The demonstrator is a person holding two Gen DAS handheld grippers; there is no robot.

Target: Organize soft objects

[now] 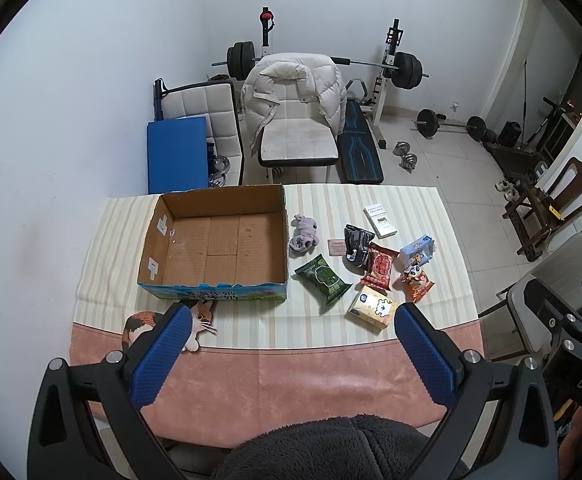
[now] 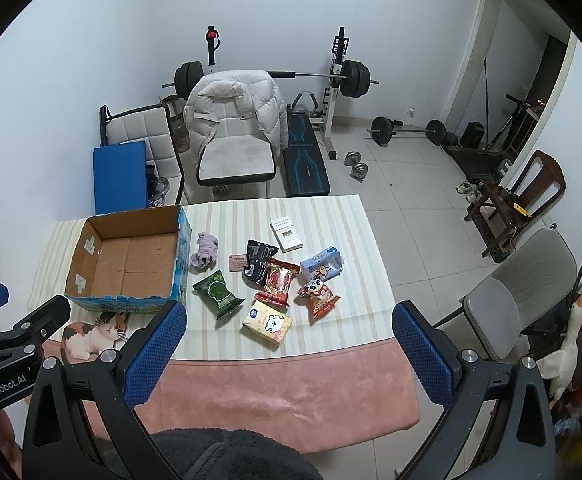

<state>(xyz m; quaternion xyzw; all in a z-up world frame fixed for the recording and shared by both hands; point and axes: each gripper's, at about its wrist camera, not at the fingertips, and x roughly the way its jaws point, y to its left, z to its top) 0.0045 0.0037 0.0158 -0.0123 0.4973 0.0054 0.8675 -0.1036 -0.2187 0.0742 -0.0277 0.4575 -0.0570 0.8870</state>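
An empty open cardboard box [image 1: 215, 240] [image 2: 127, 260] stands on the striped table at the left. A purple cloth bundle [image 1: 303, 235] [image 2: 204, 251] lies just right of it. A calico cat plush [image 1: 197, 320] [image 2: 95, 334] lies in front of the box. Right of the box lie a green packet [image 1: 323, 279] [image 2: 218, 289], a black packet [image 1: 355, 245] [image 2: 257, 261], a red packet [image 1: 379, 268] [image 2: 278, 281], a blue-white packet [image 1: 418, 253] [image 2: 323, 263], an orange packet [image 1: 415, 282] [image 2: 318, 294] and a yellow box [image 1: 372, 307] [image 2: 267, 322]. My left gripper [image 1: 293, 320] and right gripper [image 2: 289, 318] are open and empty, above the near table edge.
A white carton [image 1: 379, 221] [image 2: 287, 234] and a pink card [image 1: 337, 247] [image 2: 237, 262] lie on the table. A pink cloth [image 1: 271, 376] covers the near edge. Chairs, a weight bench and barbells stand behind the table. A grey chair [image 2: 523, 292] is at right.
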